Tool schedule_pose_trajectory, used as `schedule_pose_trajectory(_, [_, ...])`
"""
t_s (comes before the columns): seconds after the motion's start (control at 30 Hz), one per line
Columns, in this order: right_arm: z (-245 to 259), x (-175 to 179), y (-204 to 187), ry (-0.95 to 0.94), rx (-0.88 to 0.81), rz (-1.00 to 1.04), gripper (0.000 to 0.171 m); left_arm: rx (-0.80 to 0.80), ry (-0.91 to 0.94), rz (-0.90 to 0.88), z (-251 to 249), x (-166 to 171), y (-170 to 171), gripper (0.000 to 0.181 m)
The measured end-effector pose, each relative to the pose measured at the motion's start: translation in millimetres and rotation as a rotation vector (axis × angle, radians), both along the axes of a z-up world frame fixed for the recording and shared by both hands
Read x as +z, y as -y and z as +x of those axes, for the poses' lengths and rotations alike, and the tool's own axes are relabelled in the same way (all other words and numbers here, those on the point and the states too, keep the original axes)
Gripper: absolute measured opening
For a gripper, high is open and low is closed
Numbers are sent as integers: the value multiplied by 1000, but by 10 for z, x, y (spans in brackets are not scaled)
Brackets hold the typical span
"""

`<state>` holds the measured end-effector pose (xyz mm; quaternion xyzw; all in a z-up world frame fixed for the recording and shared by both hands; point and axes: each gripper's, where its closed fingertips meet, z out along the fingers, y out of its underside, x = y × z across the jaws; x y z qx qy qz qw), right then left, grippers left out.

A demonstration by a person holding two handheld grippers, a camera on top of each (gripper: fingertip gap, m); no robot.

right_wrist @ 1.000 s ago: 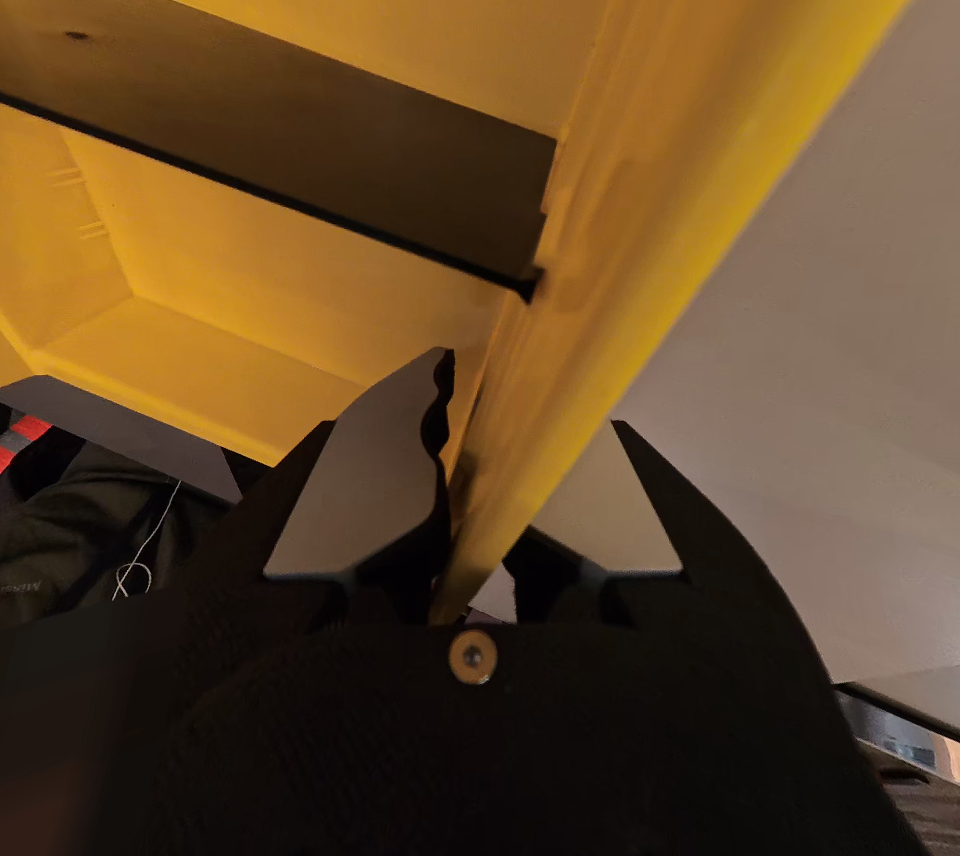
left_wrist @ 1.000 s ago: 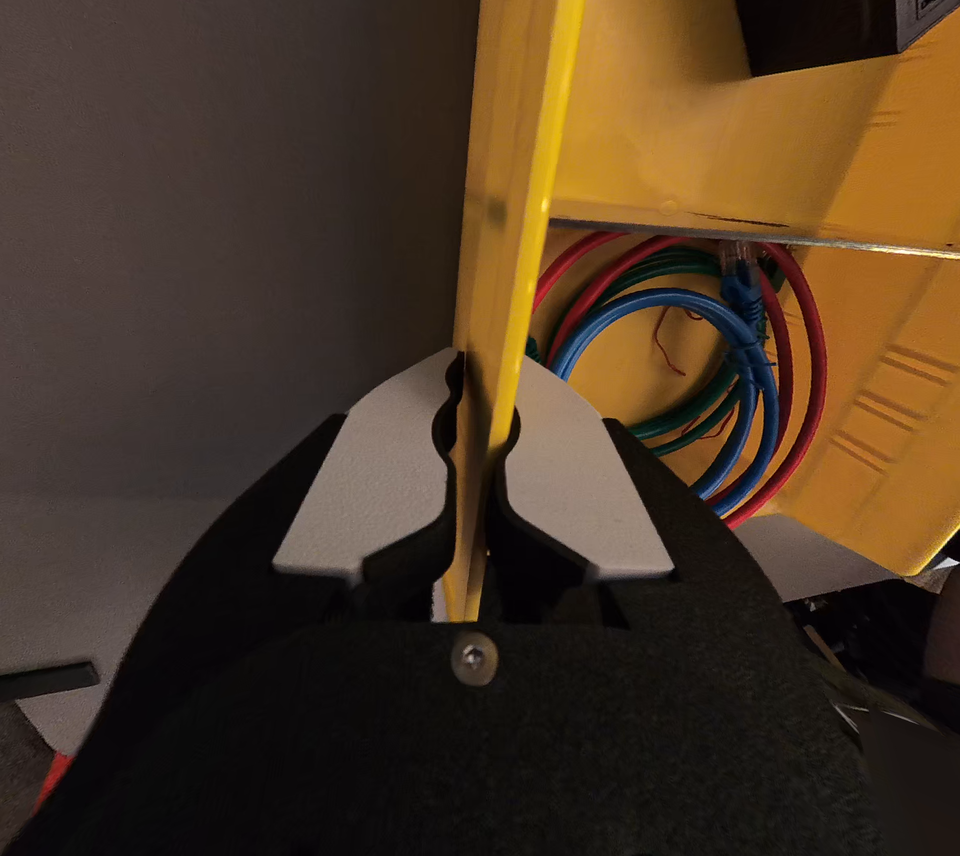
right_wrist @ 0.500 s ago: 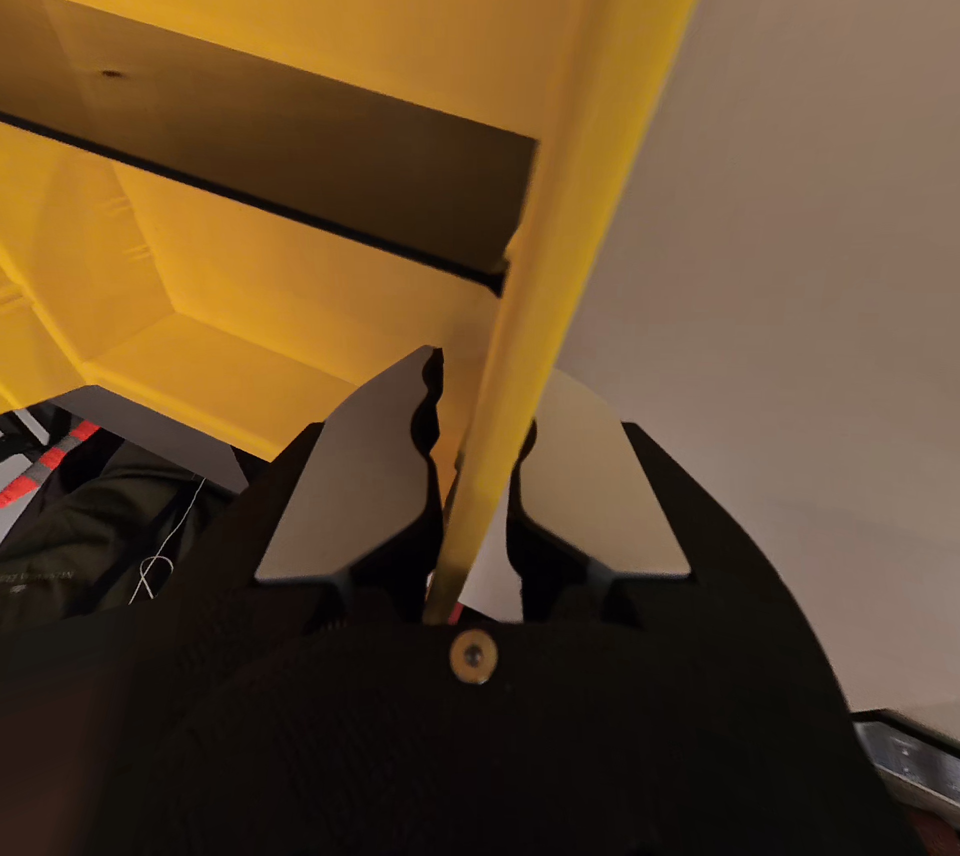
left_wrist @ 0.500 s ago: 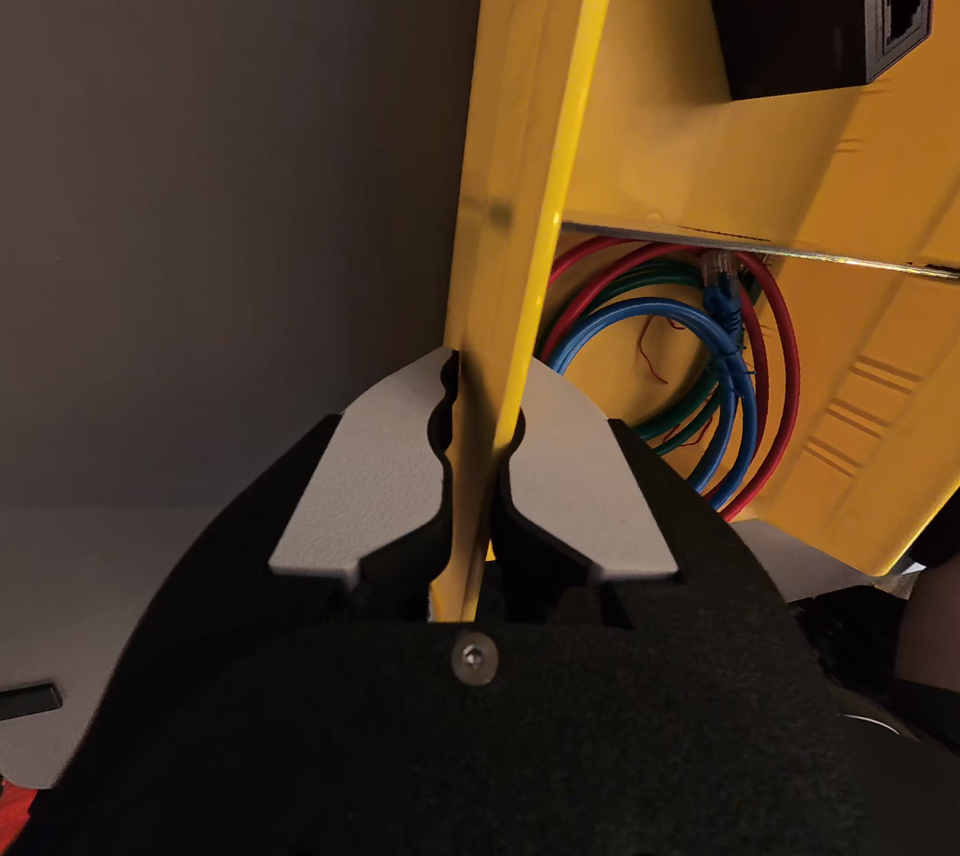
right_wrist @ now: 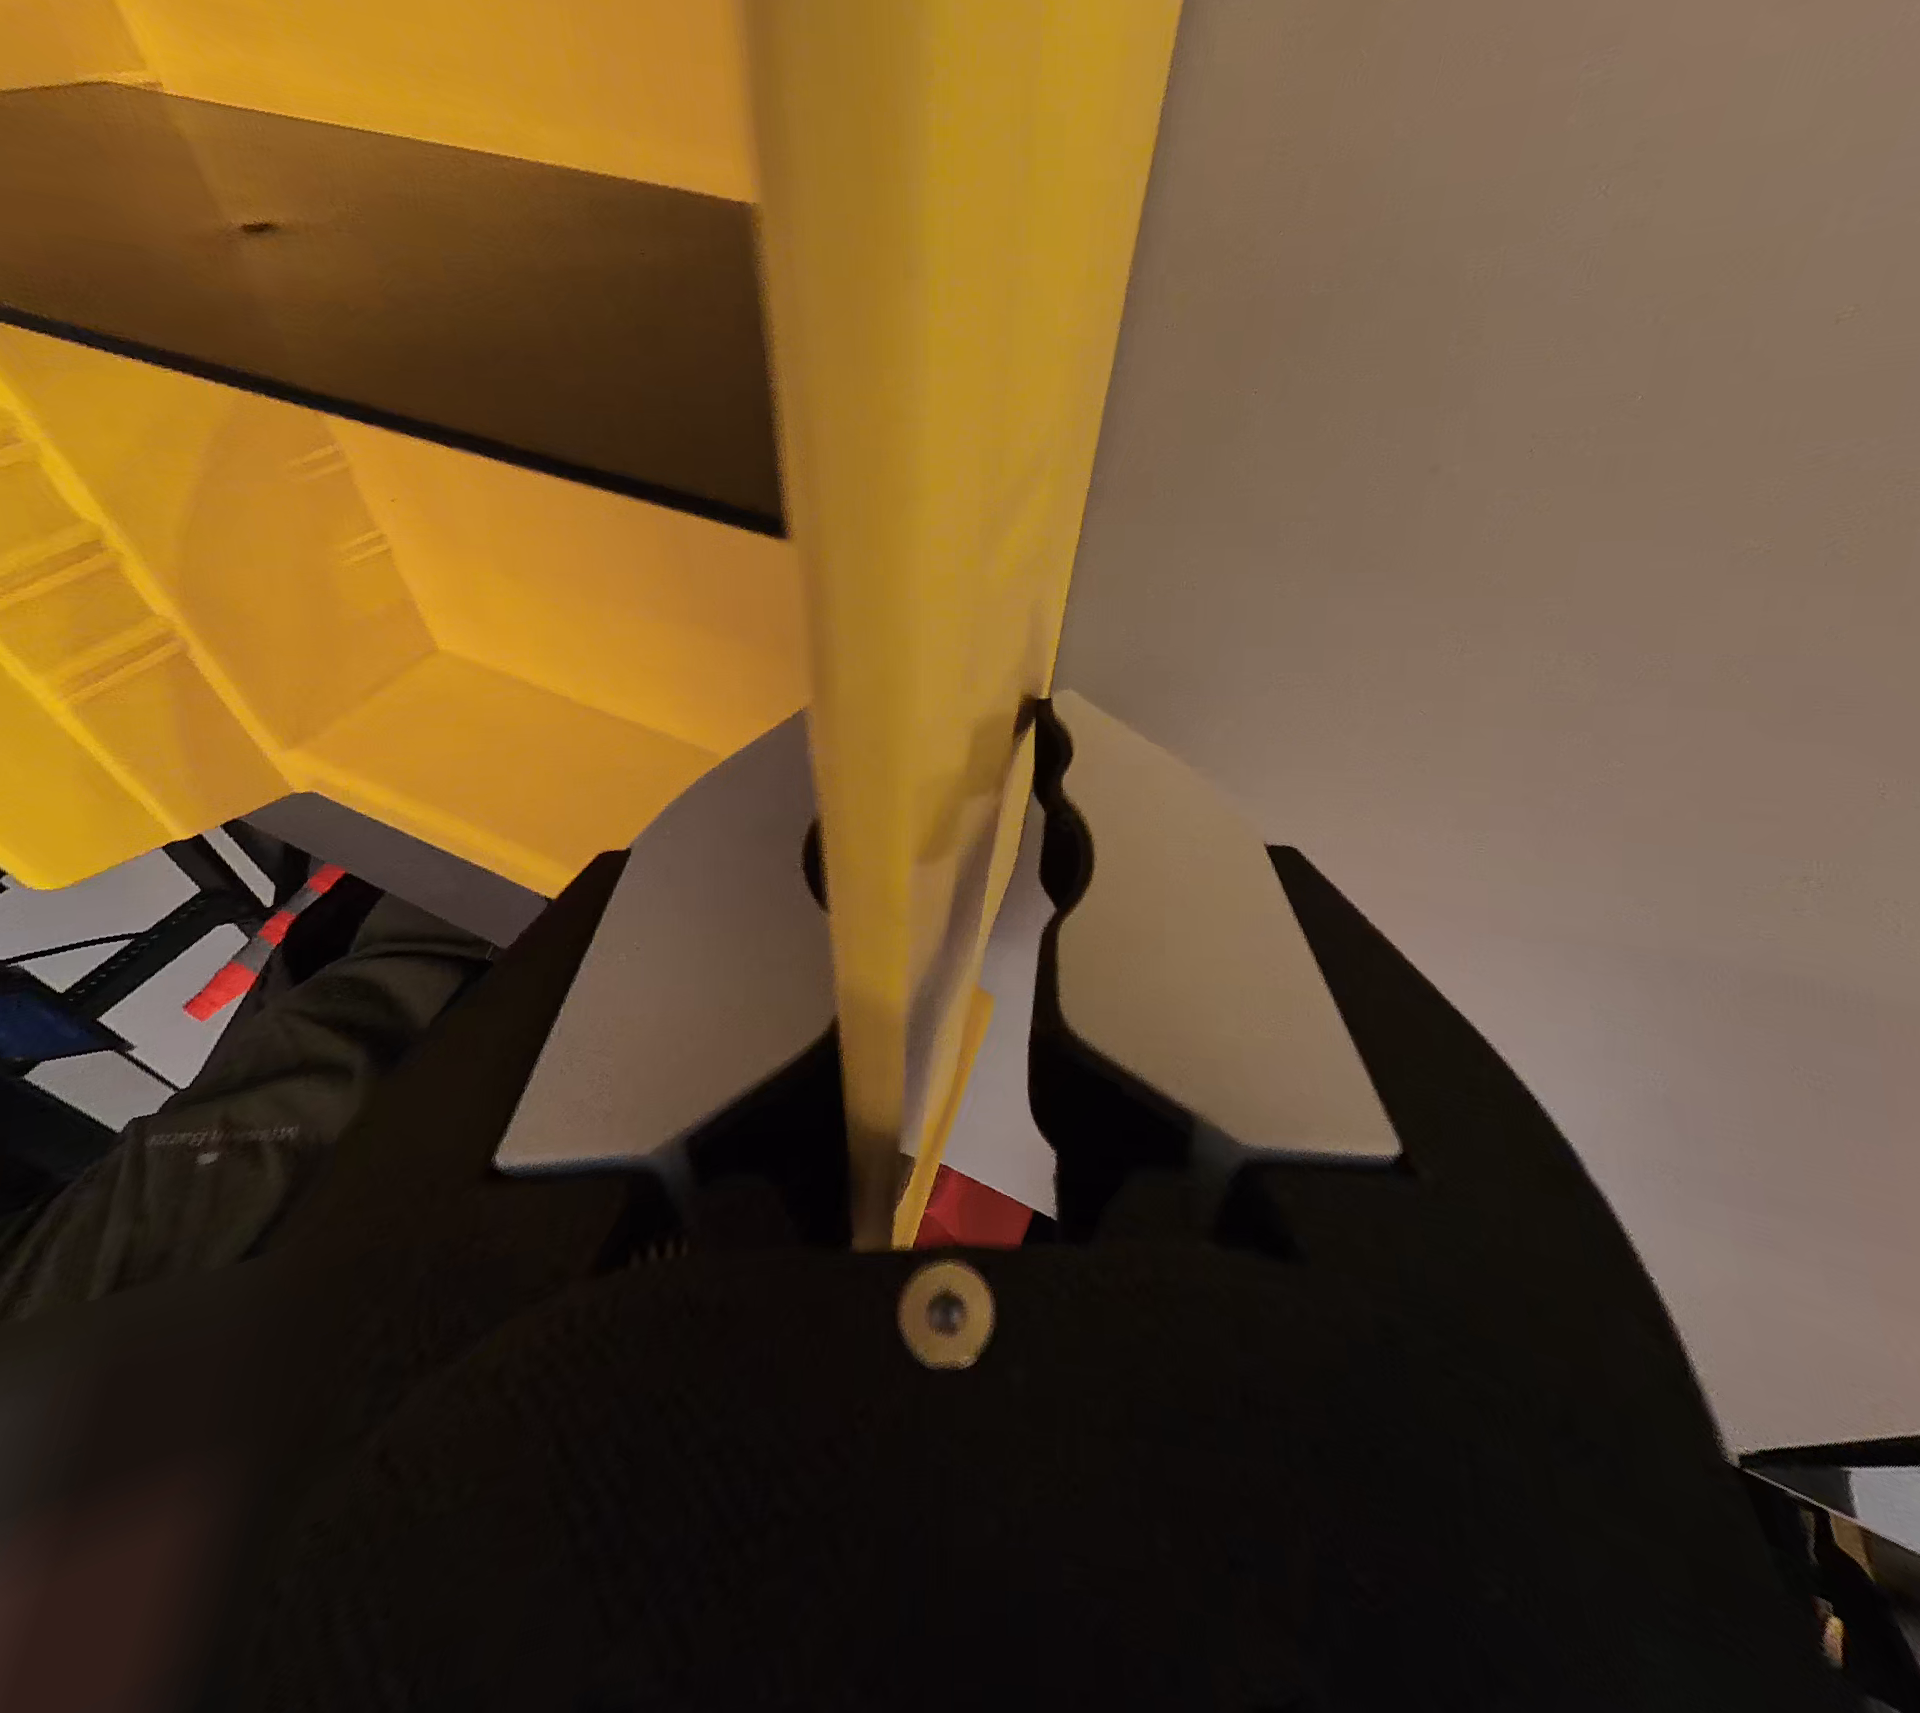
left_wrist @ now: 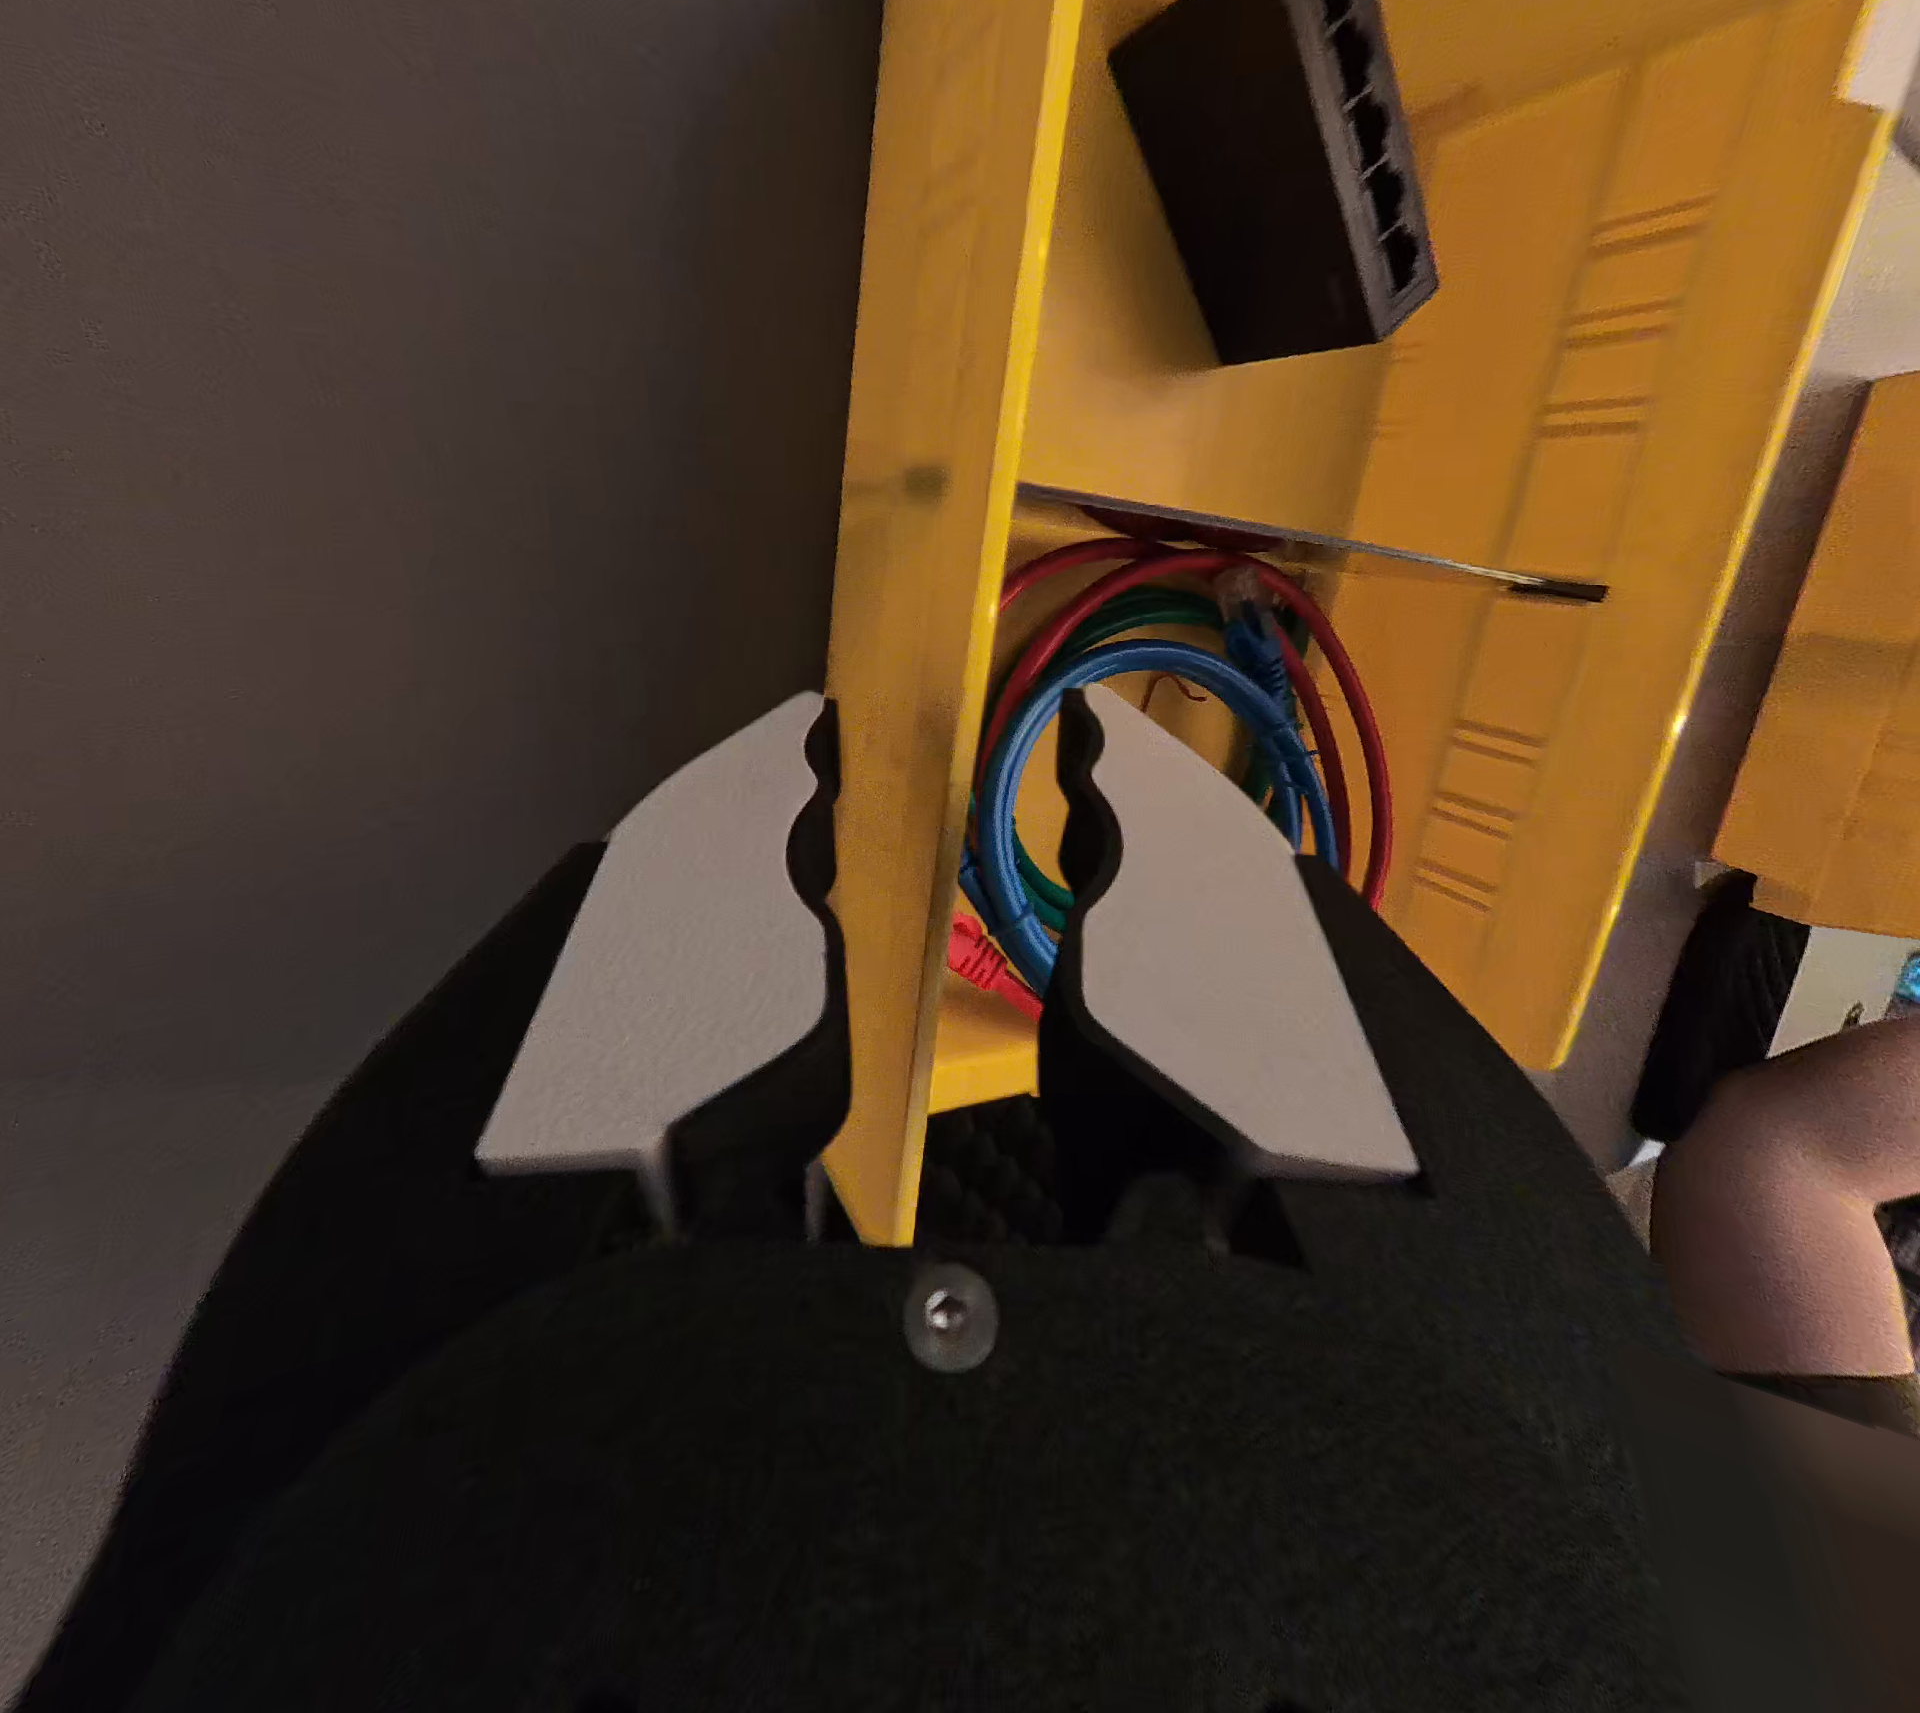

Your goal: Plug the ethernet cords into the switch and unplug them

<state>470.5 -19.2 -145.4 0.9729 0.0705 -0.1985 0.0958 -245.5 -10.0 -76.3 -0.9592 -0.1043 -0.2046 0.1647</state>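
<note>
With the yellow bin tilted up on edge, the left gripper straddles its left side wall: jaws spread, wall running between them, touching the left finger, clear gap to the right finger. The right gripper straddles the opposite wall the same way, jaws apart with the wall between them; a pale paper slip sits against the wall just inside the right finger.

The black switch lies in the bin's upper compartment, port row facing right, well above and to the right of the left jaws. All visible ports look empty.

Below a thin divider, the ethernet cords sit coiled in the lower compartment: blue, green and red loops, directly behind the left gripper's right finger. One blue plug lies near the divider; one red plug end shows between the jaws, low.

Neither gripper touches switch or cords.
</note>
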Motion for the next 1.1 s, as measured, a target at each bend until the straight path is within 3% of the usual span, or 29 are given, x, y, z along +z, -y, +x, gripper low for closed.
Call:
schedule_pose_trajectory(0.23, [37,-2,-17,3,-29,0,34,15,29,243,-143,452,116,46])
schedule_pose_trajectory(0.47, [65,11,-16,20,-85,-27,33,45,44,385,-374,574,444,50])
schedule_pose_trajectory(0.7, [63,15,-42,29,-126,-34,33,58,69,395,-474,476,678,51])
schedule_pose_trajectory(1.1, [63,112,-117,-10,-186,5,39,29,19,468,-393,731,681,49])
